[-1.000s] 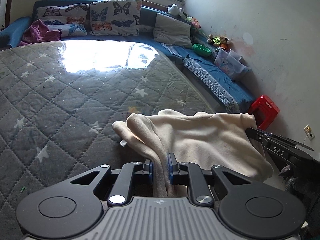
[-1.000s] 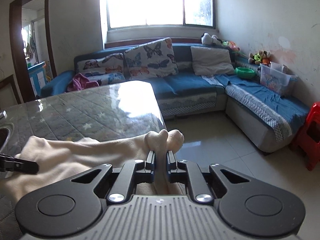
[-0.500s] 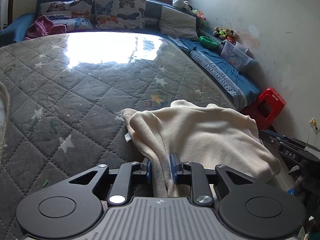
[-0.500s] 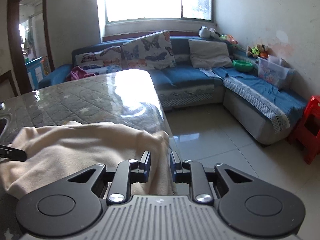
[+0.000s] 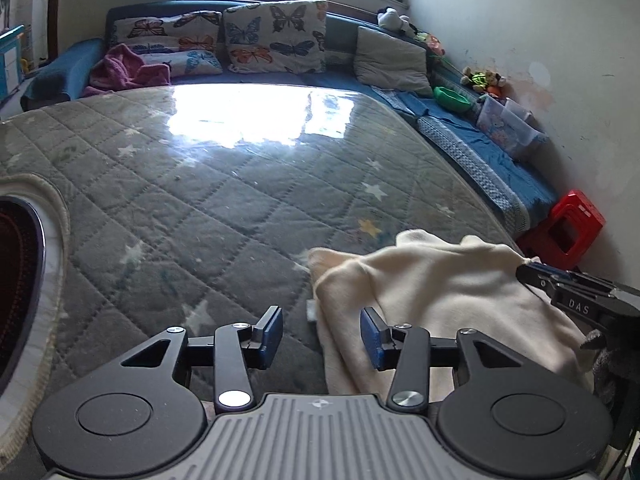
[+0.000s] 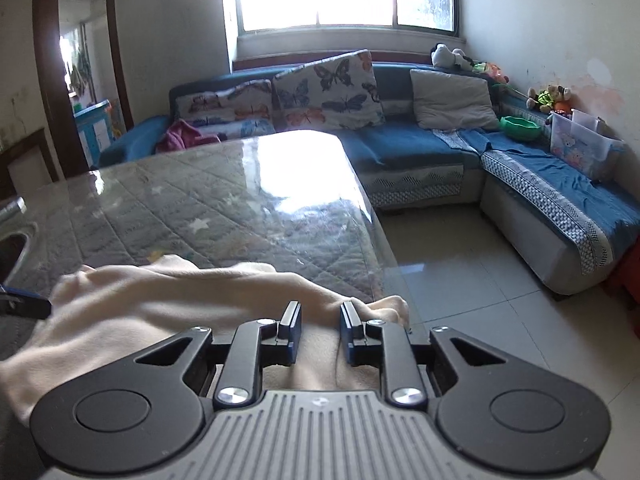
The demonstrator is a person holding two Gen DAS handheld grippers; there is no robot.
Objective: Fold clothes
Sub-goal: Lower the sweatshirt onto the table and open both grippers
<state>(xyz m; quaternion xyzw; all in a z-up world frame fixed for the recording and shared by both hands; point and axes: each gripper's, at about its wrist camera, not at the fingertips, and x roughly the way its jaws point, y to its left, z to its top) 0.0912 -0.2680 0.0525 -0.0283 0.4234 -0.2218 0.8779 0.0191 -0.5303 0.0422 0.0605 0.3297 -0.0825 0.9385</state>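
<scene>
Cream garment (image 5: pixel 448 292), soft, rumpled, on table (image 5: pixel 224 200)

Quick count: one cream garment (image 5: pixel 448 292) on one quilted grey table (image 5: pixel 224 200), two grippers, left (image 5: pixel 320 330) and right (image 6: pixel 320 322). Sofa has three butterfly cushions (image 5: pixel 276 36) plus one plain grey cushion (image 5: pixel 390 62). Also one pink cloth (image 5: pixel 124 70), one green bowl (image 5: pixel 452 99), one clear storage box (image 5: pixel 508 124), one red stool (image 5: pixel 568 232).

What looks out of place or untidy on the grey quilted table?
The cream fleece garment lies bunched at the grey quilted table corner, one rumpled end overhanging the edge, not folded flat.
</scene>
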